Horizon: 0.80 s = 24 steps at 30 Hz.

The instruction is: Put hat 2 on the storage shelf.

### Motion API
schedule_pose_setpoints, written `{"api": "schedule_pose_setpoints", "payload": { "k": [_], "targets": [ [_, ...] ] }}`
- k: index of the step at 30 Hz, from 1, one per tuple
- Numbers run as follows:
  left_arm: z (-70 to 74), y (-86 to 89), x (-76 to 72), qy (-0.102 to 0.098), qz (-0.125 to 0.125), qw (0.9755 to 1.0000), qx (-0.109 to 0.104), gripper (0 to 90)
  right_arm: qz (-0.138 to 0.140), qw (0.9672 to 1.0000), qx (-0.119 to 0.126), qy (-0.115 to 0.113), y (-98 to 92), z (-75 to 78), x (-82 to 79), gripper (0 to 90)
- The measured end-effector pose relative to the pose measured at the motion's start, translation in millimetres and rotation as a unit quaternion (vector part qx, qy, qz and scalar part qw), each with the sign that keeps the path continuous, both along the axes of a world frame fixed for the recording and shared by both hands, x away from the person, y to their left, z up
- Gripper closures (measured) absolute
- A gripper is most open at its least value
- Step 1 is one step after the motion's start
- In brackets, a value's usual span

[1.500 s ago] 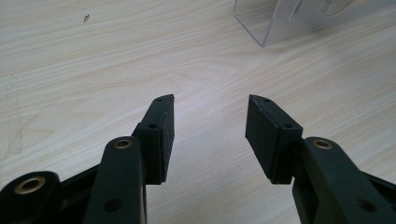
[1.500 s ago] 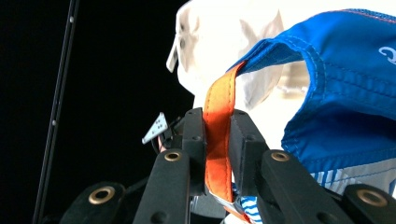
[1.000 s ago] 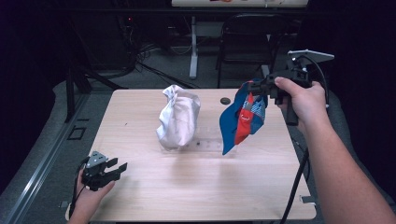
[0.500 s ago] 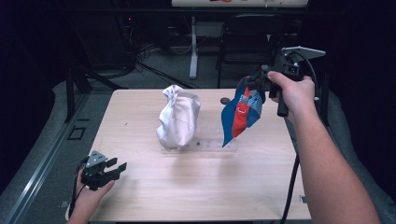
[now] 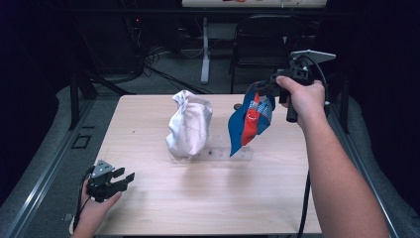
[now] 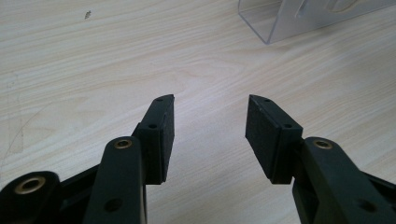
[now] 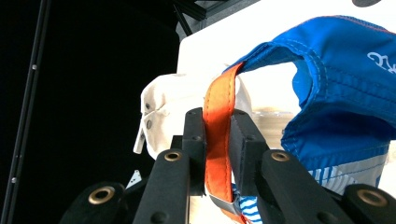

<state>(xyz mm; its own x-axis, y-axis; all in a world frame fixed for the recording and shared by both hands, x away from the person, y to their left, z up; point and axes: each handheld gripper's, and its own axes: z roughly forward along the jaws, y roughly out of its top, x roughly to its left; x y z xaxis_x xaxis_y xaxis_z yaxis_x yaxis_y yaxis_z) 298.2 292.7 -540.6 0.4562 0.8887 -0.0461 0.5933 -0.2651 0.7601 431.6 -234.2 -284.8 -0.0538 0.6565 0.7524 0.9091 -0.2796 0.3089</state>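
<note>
Right claw (image 5: 267,88) raised, clamped; left claw (image 5: 121,179) low, agape.

Blue-and-red cap (image 5: 249,120) hangs above table's right half by orange strap (image 7: 217,140), just right of white cap (image 5: 188,124).

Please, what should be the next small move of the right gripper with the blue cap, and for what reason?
Probably lower it a little toward the clear stand. The right gripper is shut on the orange strap, and the blue cap hangs above the stand's free end, beside the white cap already propped there. The left gripper rests open near the table's corner.
</note>
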Motion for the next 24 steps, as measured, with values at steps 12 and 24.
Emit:
{"api": "schedule_pose_setpoints", "payload": {
  "k": [12, 24],
  "targets": [
    [0.7, -0.1, 1.3, 0.001, 0.002, 1.0000, -0.003, 52.6, -0.013, 0.9999, -0.002, 0.000, -7.3, -0.1, 3.2, 78.3],
    [-0.3, -2.2, 6.0, 0.004, -0.001, 1.0000, -0.001, 52.6, 0.001, 0.9999, -0.006, 0.013, 4.7, -13.8, 10.3, 78.2]
  ]
}}
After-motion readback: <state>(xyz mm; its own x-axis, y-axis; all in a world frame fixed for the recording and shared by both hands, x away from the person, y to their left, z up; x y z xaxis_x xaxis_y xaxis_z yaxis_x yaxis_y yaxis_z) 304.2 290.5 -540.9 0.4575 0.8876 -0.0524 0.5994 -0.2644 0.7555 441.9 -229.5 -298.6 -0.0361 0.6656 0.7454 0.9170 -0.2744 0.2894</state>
